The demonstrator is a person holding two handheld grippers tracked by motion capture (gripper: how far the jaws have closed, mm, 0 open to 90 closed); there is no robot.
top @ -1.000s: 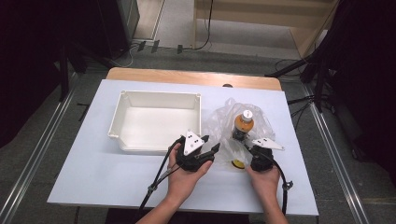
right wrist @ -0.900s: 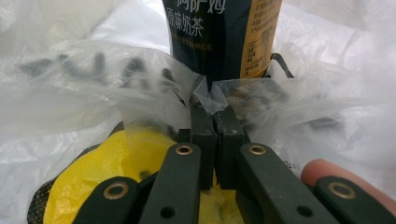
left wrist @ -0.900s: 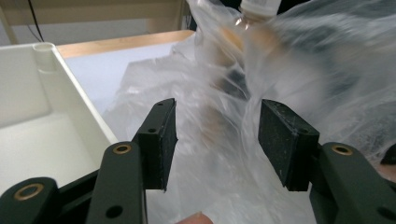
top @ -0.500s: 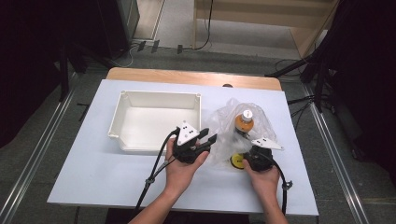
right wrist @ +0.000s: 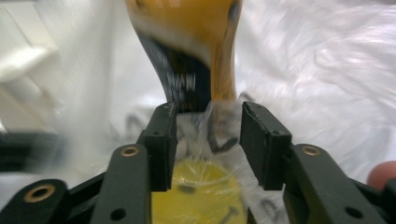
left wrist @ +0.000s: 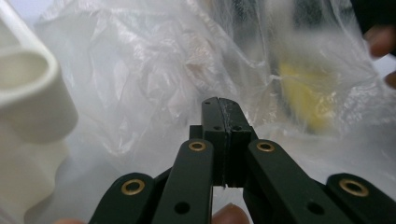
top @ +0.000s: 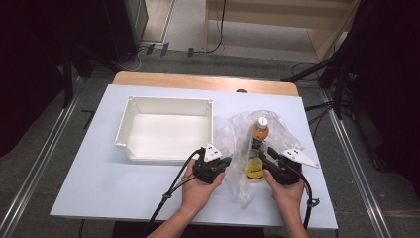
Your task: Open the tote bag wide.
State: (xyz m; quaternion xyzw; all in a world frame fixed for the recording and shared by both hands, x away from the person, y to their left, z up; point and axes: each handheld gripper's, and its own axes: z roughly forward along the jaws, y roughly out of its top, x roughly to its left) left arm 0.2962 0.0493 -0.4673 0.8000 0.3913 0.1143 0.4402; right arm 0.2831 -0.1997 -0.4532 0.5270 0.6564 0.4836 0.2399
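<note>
A clear plastic bag [top: 233, 134] lies on the table right of the white tray [top: 168, 100]. Inside it an orange bottle [top: 260, 130] with a white cap stands behind a yellow object [top: 254, 168]. My left gripper [top: 229, 161] is at the bag's left edge. Its jaws have just closed, and in the left gripper view the left gripper [left wrist: 223, 105] is shut with a sliver of bag film in the seam. My right gripper [top: 261, 151] is at the bag's right side. In its own view the right gripper [right wrist: 208, 112] has just been opening, with loose film between the parted jaws. The bottle [right wrist: 187, 28] rises beyond, the yellow object [right wrist: 205, 196] below.
The tray is empty, and its rounded corner [left wrist: 28, 93] sits close on the left in the left gripper view. The white table [top: 99, 188] ends at a wooden strip [top: 208, 82] at the back. A cable trails from each gripper toward the front edge.
The left gripper came down toward the table at the bag's edge and its jaws went from parted to shut. The right gripper's jaws opened and it shifted slightly.
</note>
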